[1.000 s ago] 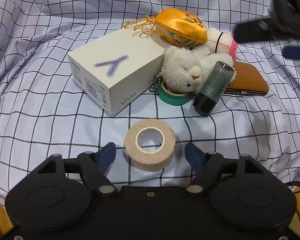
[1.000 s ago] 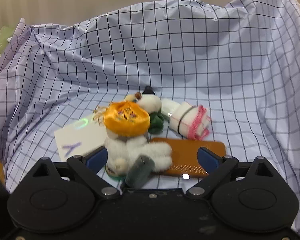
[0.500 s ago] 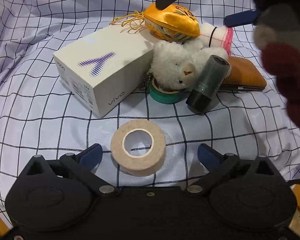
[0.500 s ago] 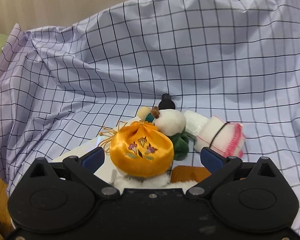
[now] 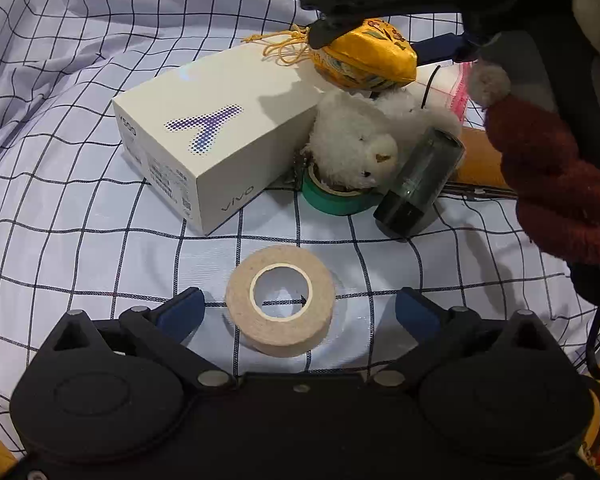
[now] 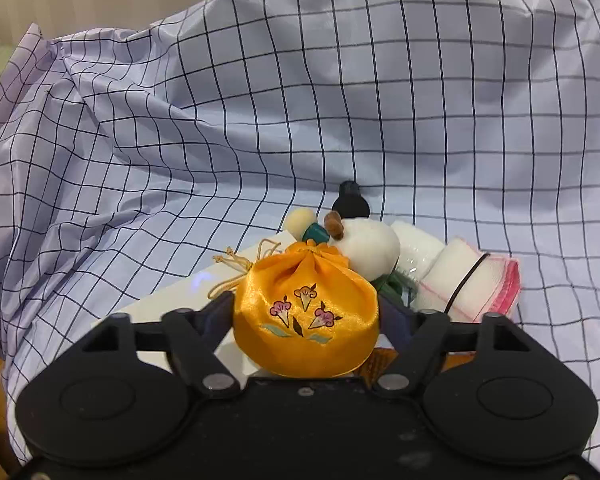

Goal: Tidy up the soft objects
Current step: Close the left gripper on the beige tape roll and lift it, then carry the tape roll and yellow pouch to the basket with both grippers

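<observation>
left claw [image 5: 296, 310]: wide open around tape roll [image 5: 280, 305], pads clear | white box [image 5: 204, 136], plush bear [image 5: 356, 148] beyond | right claw [image 6: 306, 312]: closing, pads pressing yellow pouch [image 6: 306, 312] atop far pile.

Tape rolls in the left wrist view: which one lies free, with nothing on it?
The beige tape roll, lying flat between the open left gripper fingers. The green tape roll has the white plush toy resting on it.

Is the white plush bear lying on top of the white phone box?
No, the white plush bear sits beside the white phone box, resting on the green tape roll on the checked cloth.
</observation>
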Available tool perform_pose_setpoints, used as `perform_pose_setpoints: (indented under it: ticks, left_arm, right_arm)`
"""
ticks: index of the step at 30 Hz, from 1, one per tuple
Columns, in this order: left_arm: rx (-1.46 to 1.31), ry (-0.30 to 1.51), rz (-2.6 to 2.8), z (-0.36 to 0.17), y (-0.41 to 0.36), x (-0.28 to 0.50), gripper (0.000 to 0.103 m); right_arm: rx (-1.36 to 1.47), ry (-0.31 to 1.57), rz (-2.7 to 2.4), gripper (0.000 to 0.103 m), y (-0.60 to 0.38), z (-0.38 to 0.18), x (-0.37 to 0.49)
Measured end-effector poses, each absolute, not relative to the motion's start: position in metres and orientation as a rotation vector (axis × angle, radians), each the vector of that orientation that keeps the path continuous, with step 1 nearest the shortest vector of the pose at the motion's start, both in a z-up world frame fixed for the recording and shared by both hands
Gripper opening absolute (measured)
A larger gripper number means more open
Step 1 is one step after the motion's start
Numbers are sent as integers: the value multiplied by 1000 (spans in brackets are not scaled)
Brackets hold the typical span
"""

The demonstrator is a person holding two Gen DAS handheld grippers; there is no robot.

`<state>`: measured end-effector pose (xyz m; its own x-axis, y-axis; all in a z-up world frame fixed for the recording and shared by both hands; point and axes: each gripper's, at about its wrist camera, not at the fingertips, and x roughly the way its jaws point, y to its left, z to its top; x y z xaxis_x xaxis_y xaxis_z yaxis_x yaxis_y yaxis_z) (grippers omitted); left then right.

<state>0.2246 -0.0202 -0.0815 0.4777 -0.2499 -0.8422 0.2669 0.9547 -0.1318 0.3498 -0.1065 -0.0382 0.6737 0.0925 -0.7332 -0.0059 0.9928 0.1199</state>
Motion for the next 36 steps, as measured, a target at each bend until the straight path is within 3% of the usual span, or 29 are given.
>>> perform_pose_setpoints:
  ticks: [13,22,25,29,36]
  left_arm:
    - [39,976,-268,-67,-17,224,89]
    - [74,977,-279,-67,-25,214,77]
    - [68,985,-269,-68,-23,214,69]
    - [39,987,-273,-68,-19,214,49]
    - [18,970,-255,-61,-18,204,47]
  right_arm:
    - [91,738,27,71,-120,-17,331]
    - [113,708,-1,71,-137,-6,313]
    - [119,699,-11,71,-143,-2,305]
    - [126,692,-25,71,-150,3,291]
    - [149,673,-53,71,-165,15,257]
